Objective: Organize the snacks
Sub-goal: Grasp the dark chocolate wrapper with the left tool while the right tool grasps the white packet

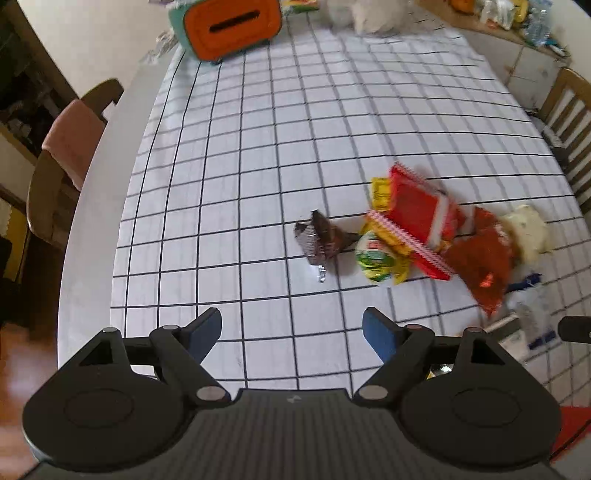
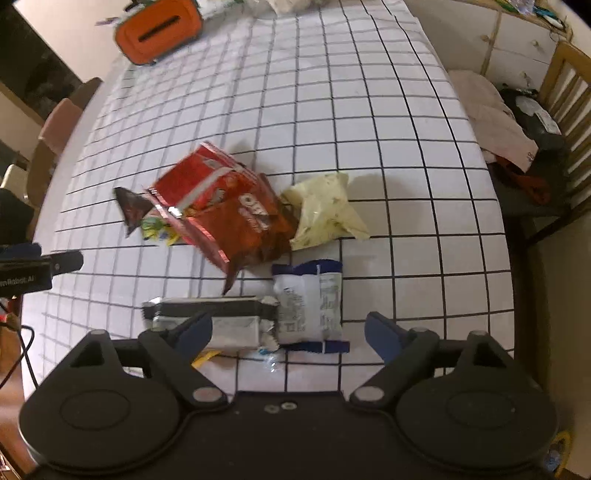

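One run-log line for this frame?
stage: approach | left claw: open, empty | right claw: open, empty, above white-blue packet | snack pile: untouched

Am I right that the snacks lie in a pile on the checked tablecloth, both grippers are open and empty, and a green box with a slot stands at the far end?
Not quite: the box is orange, as both wrist views show. The snacks do lie piled on the tablecloth, and the left gripper and right gripper are open and empty.

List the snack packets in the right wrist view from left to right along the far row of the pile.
Dark brown triangular foil wrapper → large shiny red snack bag → pale cream-yellow plastic pouch. The small green and yellow packet is tucked under the red bag, so it is left out.
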`<control>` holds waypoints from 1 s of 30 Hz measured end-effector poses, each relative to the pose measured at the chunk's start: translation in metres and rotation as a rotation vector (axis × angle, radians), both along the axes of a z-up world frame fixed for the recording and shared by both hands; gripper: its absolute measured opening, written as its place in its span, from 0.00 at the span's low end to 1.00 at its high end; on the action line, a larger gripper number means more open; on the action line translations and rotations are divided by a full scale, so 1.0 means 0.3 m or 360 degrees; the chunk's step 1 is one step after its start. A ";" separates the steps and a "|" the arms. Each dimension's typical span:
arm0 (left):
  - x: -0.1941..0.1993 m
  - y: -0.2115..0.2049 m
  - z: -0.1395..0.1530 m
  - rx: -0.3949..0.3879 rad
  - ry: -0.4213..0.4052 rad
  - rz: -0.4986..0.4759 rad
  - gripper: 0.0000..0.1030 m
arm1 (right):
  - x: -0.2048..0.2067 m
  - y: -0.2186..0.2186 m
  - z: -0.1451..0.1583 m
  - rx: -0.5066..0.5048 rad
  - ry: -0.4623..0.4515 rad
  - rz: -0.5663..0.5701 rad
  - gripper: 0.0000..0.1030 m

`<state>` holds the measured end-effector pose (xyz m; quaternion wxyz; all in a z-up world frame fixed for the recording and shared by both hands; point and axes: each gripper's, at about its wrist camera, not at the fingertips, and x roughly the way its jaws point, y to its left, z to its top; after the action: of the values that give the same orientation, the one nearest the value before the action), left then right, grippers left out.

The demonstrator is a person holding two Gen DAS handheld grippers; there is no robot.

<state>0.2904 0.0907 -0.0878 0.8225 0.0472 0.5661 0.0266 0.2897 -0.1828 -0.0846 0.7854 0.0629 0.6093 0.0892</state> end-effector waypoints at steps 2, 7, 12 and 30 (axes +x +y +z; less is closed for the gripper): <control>0.020 0.016 -0.022 -0.0013 0.0011 0.0035 0.81 | 0.020 0.000 -0.026 -0.0009 0.0024 -0.0028 0.83; 0.055 0.031 -0.064 -0.0023 0.0014 0.0080 0.81 | 0.056 0.020 -0.083 -0.0049 0.0062 -0.0067 0.79; 0.086 0.035 -0.086 -0.0035 -0.0007 0.0100 0.81 | 0.085 0.044 -0.131 -0.0093 0.0093 -0.0070 0.74; 0.240 0.071 -0.174 -0.0207 0.0004 0.0288 0.81 | 0.128 0.073 -0.224 -0.0164 0.0148 -0.0035 0.58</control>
<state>0.3623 0.1119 -0.1400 0.8175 -0.0575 0.5695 0.0639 0.3280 -0.1608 -0.1519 0.7593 0.0331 0.6482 0.0460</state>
